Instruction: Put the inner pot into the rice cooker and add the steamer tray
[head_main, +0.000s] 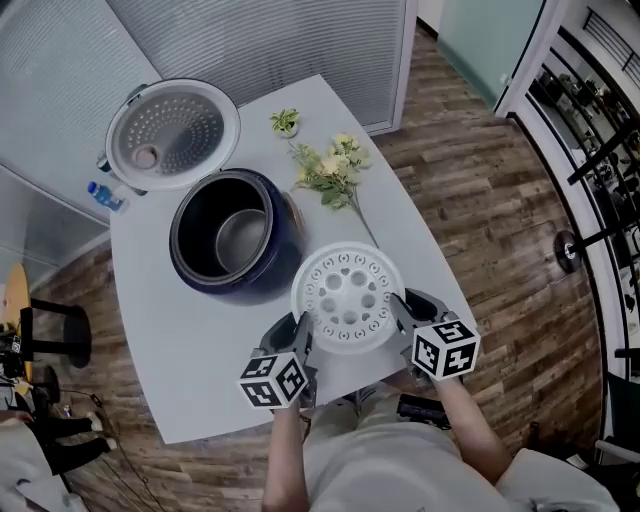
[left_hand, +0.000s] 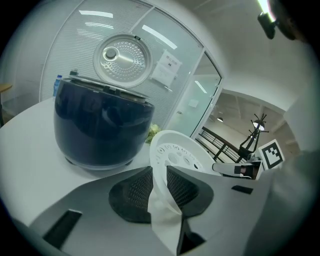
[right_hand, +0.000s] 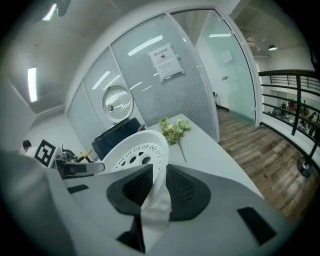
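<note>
Steamer tray (head_main: 347, 298) is held clear of the white table (head_main: 180, 350), near the table's front edge and short of the rice cooker (head_main: 270, 275). Left gripper (head_main: 300, 340) is clamped on the tray's left rim and right gripper (head_main: 405, 315) on the opposite rim; in both gripper views the thin rim is seen pinched between the black mesh-textured pads (left_hand: 135, 192). First step is judged complete: the inner pot (head_main: 243, 238) is seated in the cooker, its dull metal floor visible inside the dark cavity. Remaining: the tray is to be carried over the opening and lowered onto the pot; it is not yet above it. Tray is noted as white, matt plastic, a shallow round dish with a raised rim and rings of round and heart-shaped holes. Cooker body is glossy navy, rounded and squat. The hinged lid (head_main: 172, 133) stands open, its pale inner plate finely perforated. Artificial flowers (head_main: 330, 168) lie just beyond the tray, beside the cooker; whether they sit in the path cannot be told.
</note>
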